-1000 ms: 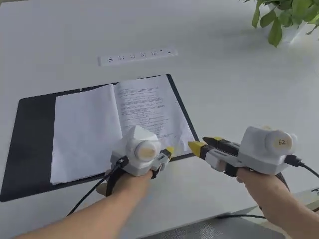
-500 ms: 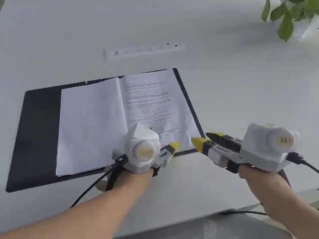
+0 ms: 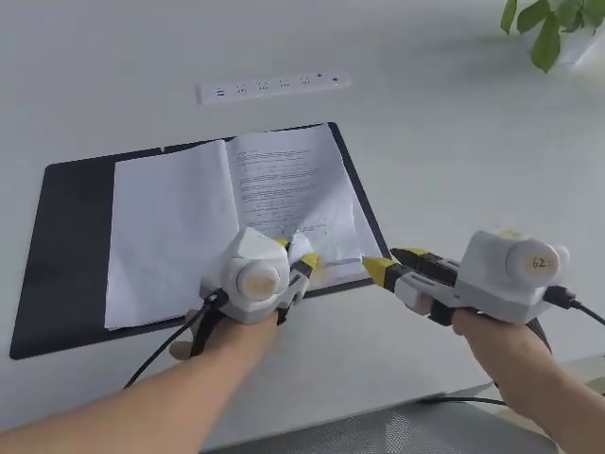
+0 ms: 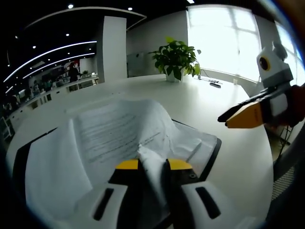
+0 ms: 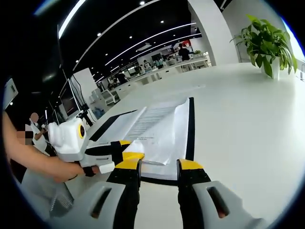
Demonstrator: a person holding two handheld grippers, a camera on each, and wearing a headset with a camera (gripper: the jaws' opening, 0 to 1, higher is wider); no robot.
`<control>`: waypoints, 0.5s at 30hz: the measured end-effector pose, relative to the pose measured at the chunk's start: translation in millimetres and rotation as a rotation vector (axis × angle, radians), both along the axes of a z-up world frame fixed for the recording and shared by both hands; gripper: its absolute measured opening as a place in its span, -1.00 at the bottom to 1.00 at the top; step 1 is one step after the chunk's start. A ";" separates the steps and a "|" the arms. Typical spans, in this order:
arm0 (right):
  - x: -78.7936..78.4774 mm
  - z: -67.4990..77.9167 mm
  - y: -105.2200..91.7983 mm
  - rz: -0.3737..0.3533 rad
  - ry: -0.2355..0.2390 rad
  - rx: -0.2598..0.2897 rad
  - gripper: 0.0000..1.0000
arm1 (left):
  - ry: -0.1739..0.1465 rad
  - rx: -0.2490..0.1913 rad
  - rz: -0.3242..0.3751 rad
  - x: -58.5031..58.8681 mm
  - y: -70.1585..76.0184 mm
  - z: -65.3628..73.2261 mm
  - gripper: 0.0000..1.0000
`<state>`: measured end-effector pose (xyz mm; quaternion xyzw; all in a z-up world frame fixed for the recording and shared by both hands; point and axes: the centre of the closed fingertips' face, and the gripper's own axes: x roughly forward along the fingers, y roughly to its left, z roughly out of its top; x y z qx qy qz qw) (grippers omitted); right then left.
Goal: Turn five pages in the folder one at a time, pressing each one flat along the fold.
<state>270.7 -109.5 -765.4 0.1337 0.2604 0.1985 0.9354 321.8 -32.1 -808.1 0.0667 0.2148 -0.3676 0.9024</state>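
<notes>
I hold two grippers: left gripper (image 3: 302, 266), right gripper (image 3: 390, 263). One folder (image 3: 66, 255), one raised page (image 4: 148, 155). Beyond the folder: one power strip (image 3: 274, 88), one plant (image 3: 548, 24).

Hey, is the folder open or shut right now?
Open: the folder lies spread flat, pages showing, and the left gripper pinches a lower corner of the printed page.

Folder (image 3: 66, 255) open on table (image 3: 454, 161); power strip (image 3: 274, 88) behind it; plant (image 3: 546, 33) behind, far to right.

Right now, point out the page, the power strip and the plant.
page (image 4: 151, 164), left gripper view, its lifted corner.
power strip (image 3: 274, 88), head view, its middle.
plant (image 4: 176, 58), left gripper view, its leaves.
</notes>
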 end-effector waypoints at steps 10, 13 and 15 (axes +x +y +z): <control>16.6 3.4 11.8 0.029 -0.010 -0.009 -0.43 | 0.049 -0.064 0.047 2.4 1.5 1.2 -0.67; 19.9 -2.1 14.5 0.046 -0.001 -0.027 -0.45 | 0.070 -0.093 0.065 3.1 2.9 1.7 -0.69; 21.5 -6.5 16.8 0.052 0.010 -0.030 -0.45 | 0.093 -0.119 0.083 5.2 4.1 1.9 -0.71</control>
